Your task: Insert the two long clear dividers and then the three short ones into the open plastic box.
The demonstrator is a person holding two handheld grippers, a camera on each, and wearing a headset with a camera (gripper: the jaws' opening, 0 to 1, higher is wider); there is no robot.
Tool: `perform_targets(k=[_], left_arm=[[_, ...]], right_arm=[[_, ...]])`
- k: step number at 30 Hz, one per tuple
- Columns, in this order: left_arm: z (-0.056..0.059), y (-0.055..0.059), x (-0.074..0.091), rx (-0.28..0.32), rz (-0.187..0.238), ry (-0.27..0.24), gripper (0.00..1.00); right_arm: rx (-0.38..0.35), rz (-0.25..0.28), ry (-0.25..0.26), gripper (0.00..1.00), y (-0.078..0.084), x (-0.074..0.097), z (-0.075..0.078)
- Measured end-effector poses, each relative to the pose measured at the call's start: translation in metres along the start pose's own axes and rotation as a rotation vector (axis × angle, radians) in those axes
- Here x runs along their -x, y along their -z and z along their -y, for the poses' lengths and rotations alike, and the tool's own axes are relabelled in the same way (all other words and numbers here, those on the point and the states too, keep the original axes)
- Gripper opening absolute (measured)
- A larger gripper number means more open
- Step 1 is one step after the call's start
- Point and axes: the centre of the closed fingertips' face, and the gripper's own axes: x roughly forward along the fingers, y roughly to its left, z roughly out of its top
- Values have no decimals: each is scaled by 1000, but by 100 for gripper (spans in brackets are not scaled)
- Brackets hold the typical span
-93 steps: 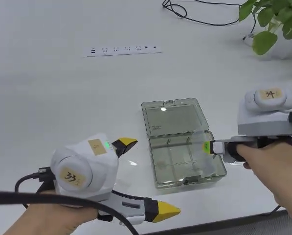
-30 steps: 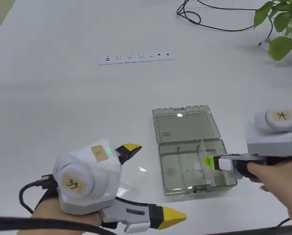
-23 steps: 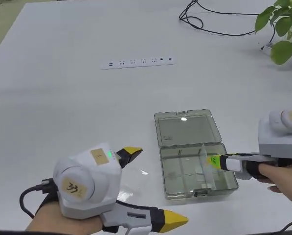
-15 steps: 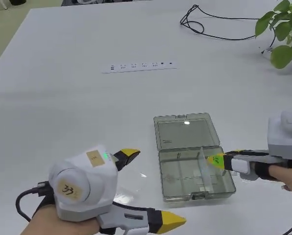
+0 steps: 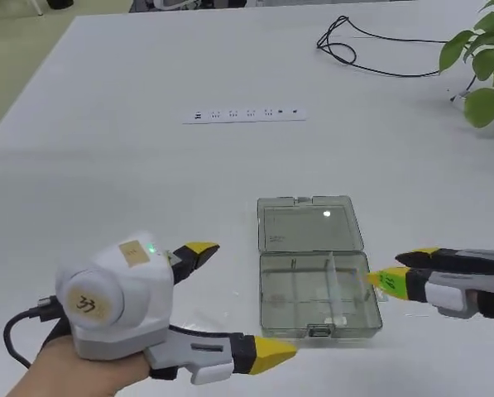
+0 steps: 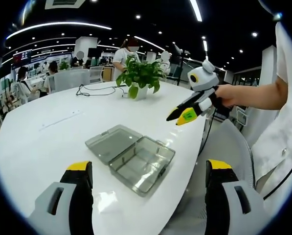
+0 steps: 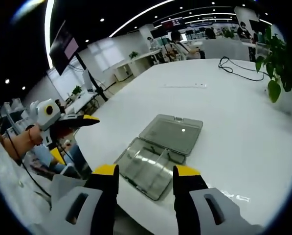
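White tabletop (image 5: 106, 165) spreads around the open plastic box (image 5: 317, 285), its lid (image 5: 311, 223) folded flat behind. Left of the box my left gripper (image 5: 242, 299) waits with jaws spread wide and empty, kept clear of the work, I judge. Inside the box clear dividers (image 5: 329, 277) stand slotted; I cannot count them. Just right of the box my right gripper (image 5: 400, 266) hangs slightly parted, holding nothing, near enough to press one home.
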Motion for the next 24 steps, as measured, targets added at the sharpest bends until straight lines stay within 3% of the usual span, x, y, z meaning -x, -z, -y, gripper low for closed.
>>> perform_targets(k=[11, 14, 22, 24], left_arm=[[-5, 6, 9, 40, 4, -74, 97], [-6, 11, 10, 54, -4, -86, 97], [-17, 34, 14, 86, -67, -134, 95], [-19, 40, 14, 94, -89, -142, 95]], right_arm=[[222, -26, -79, 60, 22, 24, 6], [270, -10, -97, 65, 26, 27, 6], [418, 44, -154, 76, 36, 28, 6], [420, 46, -157, 78, 41, 27, 9]])
